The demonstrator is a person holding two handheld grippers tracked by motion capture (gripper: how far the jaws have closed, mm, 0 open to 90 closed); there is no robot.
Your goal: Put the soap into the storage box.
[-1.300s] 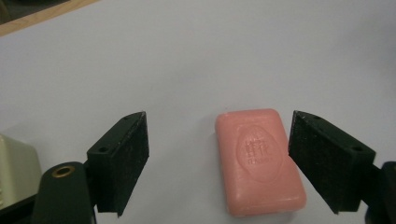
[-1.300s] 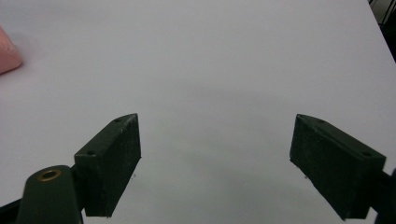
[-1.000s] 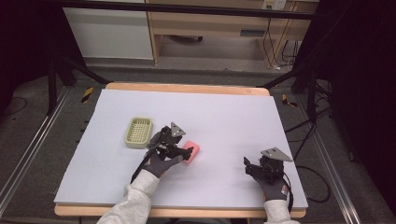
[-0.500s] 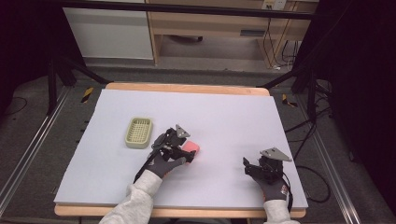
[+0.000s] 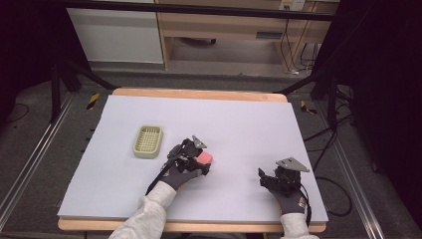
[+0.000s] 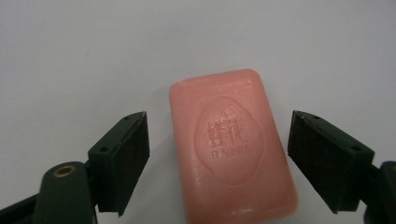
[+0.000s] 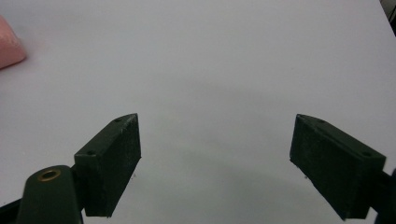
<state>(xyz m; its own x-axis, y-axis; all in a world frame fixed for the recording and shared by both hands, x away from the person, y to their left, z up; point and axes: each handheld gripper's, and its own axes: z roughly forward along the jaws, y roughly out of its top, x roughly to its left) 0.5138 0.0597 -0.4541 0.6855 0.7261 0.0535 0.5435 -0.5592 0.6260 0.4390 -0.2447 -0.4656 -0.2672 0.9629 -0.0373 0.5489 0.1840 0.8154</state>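
A pink bar of soap (image 6: 233, 149) with a stamped oval lies flat on the pale table sheet. My left gripper (image 6: 218, 122) is lowered over it, one jaw on each long side. Its jaws have just been closing, with the soap between them, but a gap remains on both sides, so it is open. From above, the soap (image 5: 205, 158) peeks out to the right of the left gripper (image 5: 198, 160). My right gripper (image 5: 271, 178) rests near the front right of the table. It (image 7: 217, 125) stands open over bare sheet, with a corner of the soap (image 7: 9, 45) far to its left.
A pale green ribbed soap dish (image 5: 148, 141) sits on the sheet left of the left hand. The wooden table edge (image 5: 199, 93) frames the lavender sheet (image 5: 249, 124). Cables and metal rails run along the floor on both sides.
The left hand has sunk over the soap, so less pink shows from above. The right hand has kept still.
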